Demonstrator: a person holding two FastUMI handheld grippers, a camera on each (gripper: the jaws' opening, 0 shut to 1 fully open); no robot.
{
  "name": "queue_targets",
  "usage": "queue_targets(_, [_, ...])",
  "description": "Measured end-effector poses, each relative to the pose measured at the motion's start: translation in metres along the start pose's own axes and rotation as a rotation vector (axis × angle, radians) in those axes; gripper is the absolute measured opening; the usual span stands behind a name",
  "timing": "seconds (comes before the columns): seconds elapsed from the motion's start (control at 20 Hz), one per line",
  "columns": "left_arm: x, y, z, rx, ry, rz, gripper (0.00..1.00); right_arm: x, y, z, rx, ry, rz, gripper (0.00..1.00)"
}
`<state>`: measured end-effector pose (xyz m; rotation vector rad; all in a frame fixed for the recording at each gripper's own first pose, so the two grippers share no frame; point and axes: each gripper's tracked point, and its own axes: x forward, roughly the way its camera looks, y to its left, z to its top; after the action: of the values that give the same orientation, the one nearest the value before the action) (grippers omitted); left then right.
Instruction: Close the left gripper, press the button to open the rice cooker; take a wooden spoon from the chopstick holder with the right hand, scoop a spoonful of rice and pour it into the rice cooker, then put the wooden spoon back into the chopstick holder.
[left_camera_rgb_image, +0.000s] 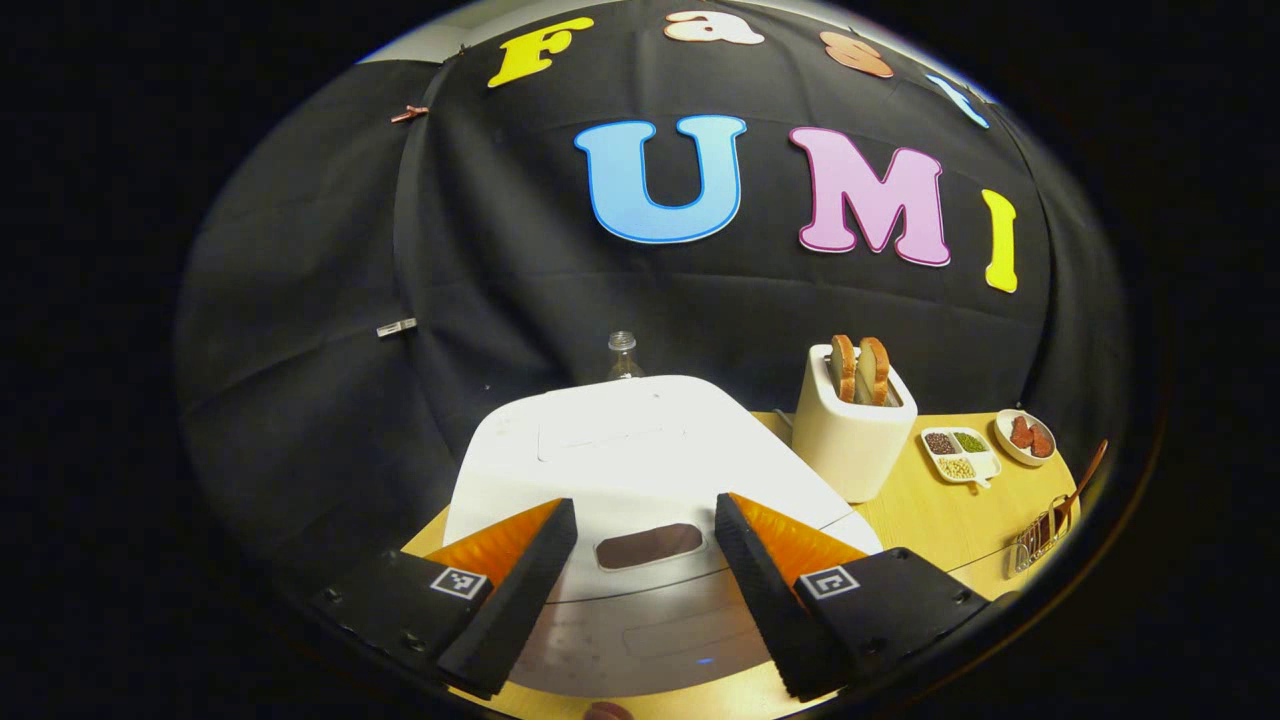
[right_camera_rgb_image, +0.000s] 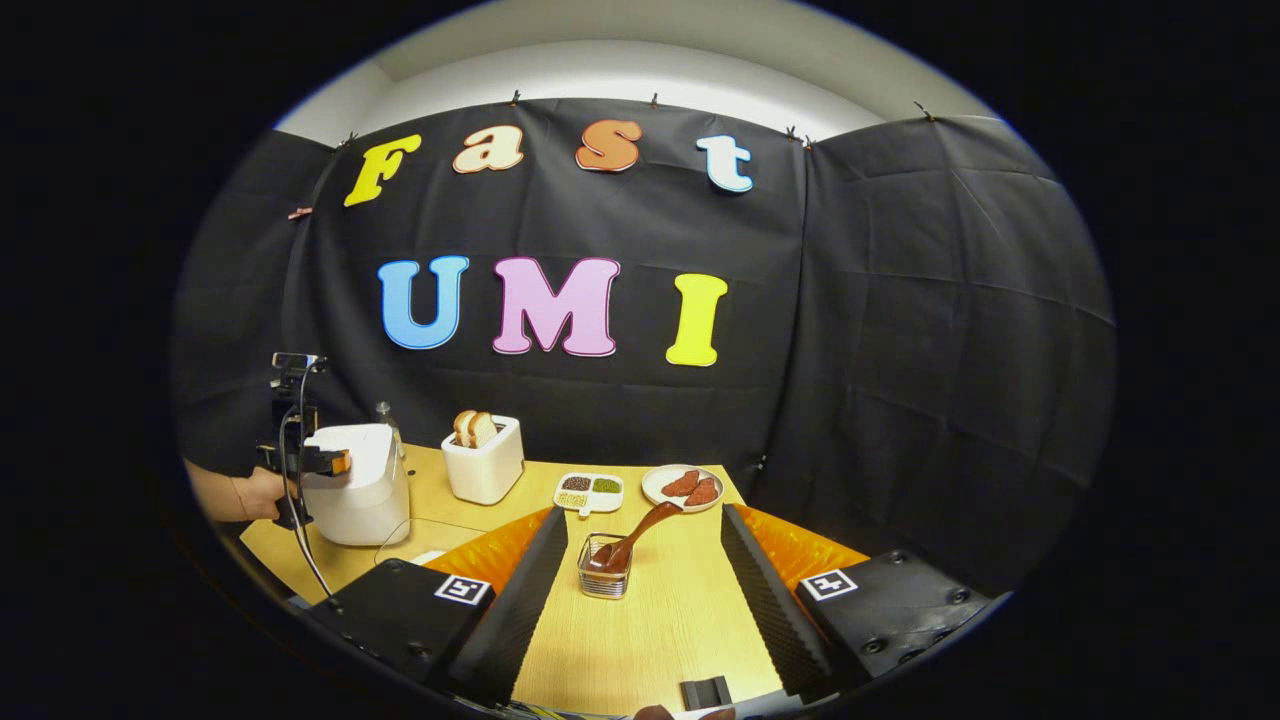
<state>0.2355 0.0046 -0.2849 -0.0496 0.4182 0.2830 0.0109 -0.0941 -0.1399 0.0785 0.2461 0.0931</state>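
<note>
While both tongs stand wide open and empty, left tongs (left_camera_rgb_image: 645, 575) over the closed rice cooker (left_camera_rgb_image: 640, 450), right tongs (right_camera_rgb_image: 635, 570) facing the chopstick holder (right_camera_rgb_image: 603, 567) on the bench (right_camera_rgb_image: 650, 620), no step appears done; wooden spoon (right_camera_rgb_image: 640, 530) sits in the holder; divided dish (right_camera_rgb_image: 590, 490) holds grains

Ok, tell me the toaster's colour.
Cream-white toaster, clearest in the left gripper view.

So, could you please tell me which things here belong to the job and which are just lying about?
Job: rice cooker, its button, wooden spoon, chopstick holder, grain dish, left tool, right tool.
Lying about: toaster, plate, bottle.
</note>
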Motion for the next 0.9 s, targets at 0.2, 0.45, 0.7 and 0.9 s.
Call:
queue_targets(0.2, [-0.043,-0.013,0.031,0.017,-0.128,-0.112,0.94,0.003,0.011,-0.001,0.004,0.001,0.011,0.96])
queue_targets(0.45, [-0.112,-0.018,0.064,-0.061,-0.244,-0.241,0.94,0.001,0.037,0.024,-0.051,-0.071,0.036,0.96])
queue_targets(0.7, [-0.181,0.002,0.083,-0.115,-0.299,-0.289,0.95,0.0,0.063,0.045,-0.096,-0.142,0.075,0.96])
queue_targets(0.9, [-0.232,0.01,0.089,-0.063,-0.349,-0.324,0.95,0.003,0.079,0.052,-0.105,-0.17,0.088,0.98])
